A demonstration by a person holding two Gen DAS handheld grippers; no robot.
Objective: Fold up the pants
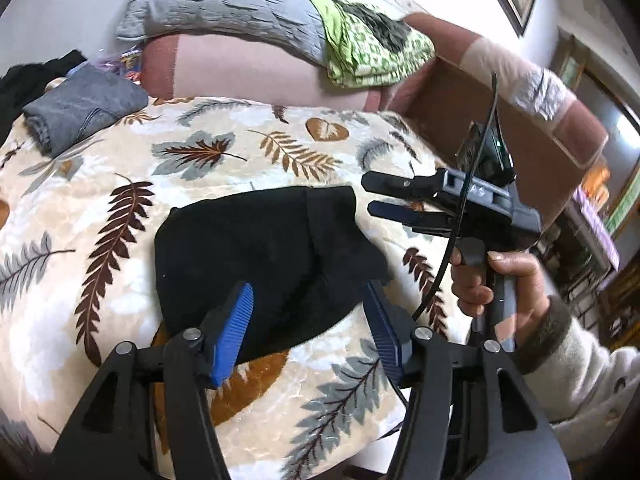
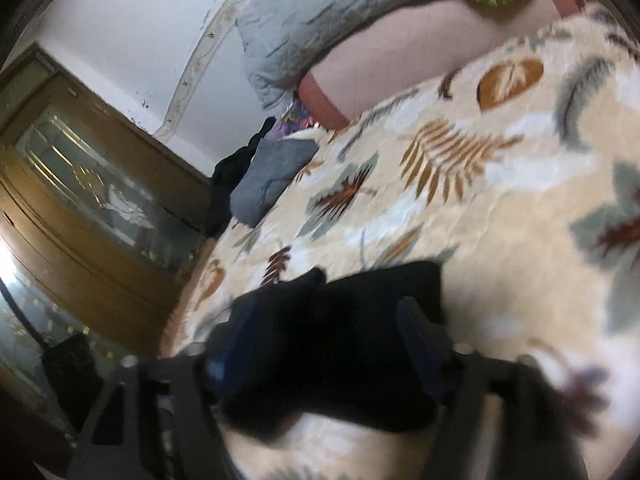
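Black pants (image 1: 264, 264), folded into a compact bundle, lie on a leaf-patterned blanket (image 1: 120, 184) near the front edge of the bed. The left gripper (image 1: 310, 320) hovers just over their near edge with its blue pads spread apart and nothing pinched between them, while the right gripper (image 1: 370, 196), held in a person's hand (image 1: 496, 284), sits just right of the pants with its fingers apart and empty. At the far left of the bed rests a folded grey garment (image 1: 80, 108), and farther back a grey pillow (image 1: 224, 4) and a green patterned cloth (image 1: 372, 48).
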